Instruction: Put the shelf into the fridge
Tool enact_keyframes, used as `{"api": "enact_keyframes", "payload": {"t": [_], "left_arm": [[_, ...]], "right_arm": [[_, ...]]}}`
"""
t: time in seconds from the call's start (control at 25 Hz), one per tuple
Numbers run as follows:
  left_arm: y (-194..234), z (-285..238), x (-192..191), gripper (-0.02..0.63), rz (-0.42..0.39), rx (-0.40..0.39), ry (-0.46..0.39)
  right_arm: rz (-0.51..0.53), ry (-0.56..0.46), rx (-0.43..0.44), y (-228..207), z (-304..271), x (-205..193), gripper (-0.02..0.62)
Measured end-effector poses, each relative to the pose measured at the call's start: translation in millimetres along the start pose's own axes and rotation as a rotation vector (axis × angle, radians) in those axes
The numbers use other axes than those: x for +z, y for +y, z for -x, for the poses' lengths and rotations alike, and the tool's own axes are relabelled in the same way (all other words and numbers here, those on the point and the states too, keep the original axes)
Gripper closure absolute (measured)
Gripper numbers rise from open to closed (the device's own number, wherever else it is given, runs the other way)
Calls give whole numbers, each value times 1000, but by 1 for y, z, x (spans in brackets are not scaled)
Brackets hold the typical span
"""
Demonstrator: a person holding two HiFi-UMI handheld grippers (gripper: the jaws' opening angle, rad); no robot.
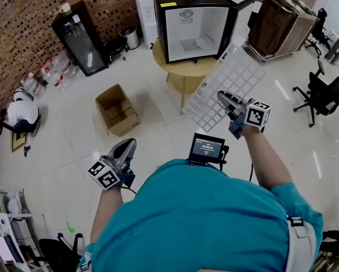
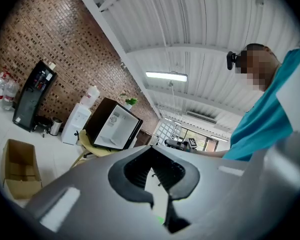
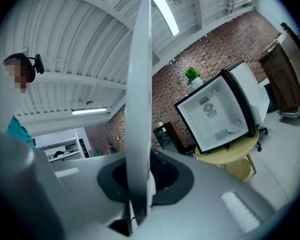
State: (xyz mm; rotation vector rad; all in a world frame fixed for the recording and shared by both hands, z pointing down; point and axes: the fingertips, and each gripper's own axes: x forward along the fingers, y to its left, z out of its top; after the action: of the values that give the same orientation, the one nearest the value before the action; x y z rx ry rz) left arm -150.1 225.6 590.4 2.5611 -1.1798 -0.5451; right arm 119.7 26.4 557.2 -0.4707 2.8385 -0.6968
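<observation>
Right gripper (image 1: pixel 223 99) is up in front of the person, and its jaws are clamped tight on the near edge of the white grid shelf (image 1: pixel 228 84). From that gripper's own view the shelf runs edge-on straight up between the jaws. The shelf hangs tilted in the air, short of the fridge (image 1: pixel 193 22) and not yet inside it, its far corner over the rim of the round yellow bench (image 1: pixel 186 69). The fridge sits on that bench with its door swung open to the right, showing a white interior. Left gripper (image 1: pixel 128 148) is held low by the person's left side, well apart from the shelf, its jaws closed together with nothing between them. Down on the floor to the left, an open cardboard box (image 1: pixel 117 110). Further back, against the brick wall, stands a tall black cabinet (image 1: pixel 80 37). An office chair (image 1: pixel 322 93) is off to the right.
</observation>
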Motion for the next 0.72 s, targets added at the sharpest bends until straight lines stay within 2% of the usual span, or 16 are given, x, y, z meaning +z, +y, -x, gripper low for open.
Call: {"api": "enact_keyframes", "payload": {"t": [0.2, 0.4, 0.56, 0.72], "left_arm": [[57, -8, 64, 607, 3, -92, 48], [122, -29, 116, 607, 20, -150, 96], [155, -64, 141, 607, 40, -148, 100], [196, -107, 148, 608, 58, -121, 113]], "right_arm": [[43, 2, -54, 9, -63, 19, 566], [56, 8, -138, -11, -125, 38, 566], [13, 9, -152, -44, -152, 61, 566], [-88, -55, -153, -108, -170, 86, 566]]}}
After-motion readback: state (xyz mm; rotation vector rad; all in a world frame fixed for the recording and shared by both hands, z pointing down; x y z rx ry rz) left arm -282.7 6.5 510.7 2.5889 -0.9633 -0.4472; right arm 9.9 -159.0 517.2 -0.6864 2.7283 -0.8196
